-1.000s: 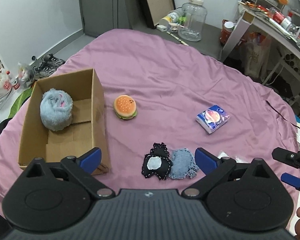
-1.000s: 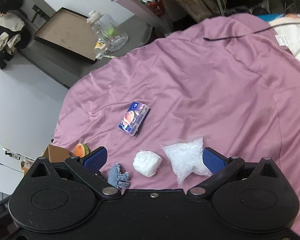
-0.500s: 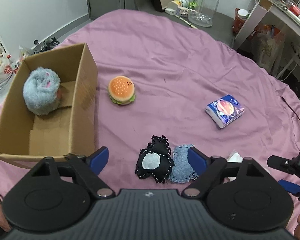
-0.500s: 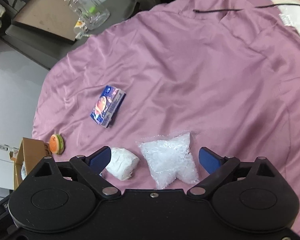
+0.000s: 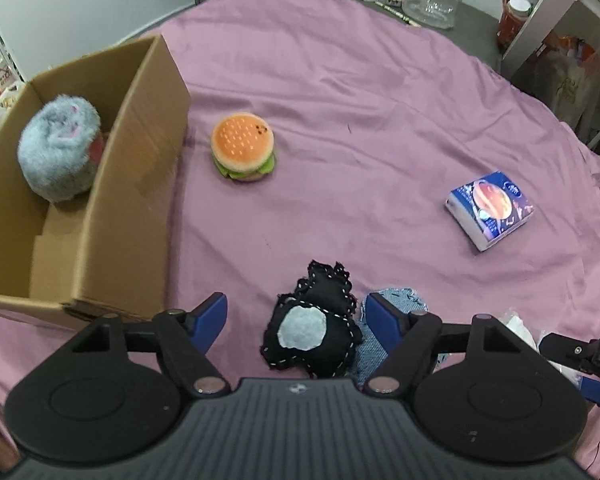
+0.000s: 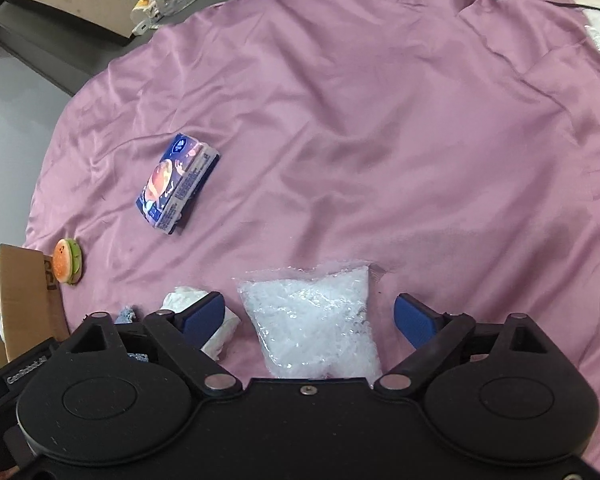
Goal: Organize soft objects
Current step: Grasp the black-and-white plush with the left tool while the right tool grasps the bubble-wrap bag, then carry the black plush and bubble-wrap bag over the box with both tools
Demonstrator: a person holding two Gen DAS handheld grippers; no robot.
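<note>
Left wrist: my left gripper [image 5: 296, 318] is closing around the black plush [image 5: 312, 330], pads not yet touching. Right gripper [image 6: 310, 316] likewise narrows astride the clear bag [image 6: 312, 320], so both can go boxward.

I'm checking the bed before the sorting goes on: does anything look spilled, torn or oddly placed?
Nothing looks spilled or damaged. The clear bag of white filling lies closed on the purple sheet. Only the grey plush sits in the cardboard box; the burger toy and tissue pack lie loose outside.
</note>
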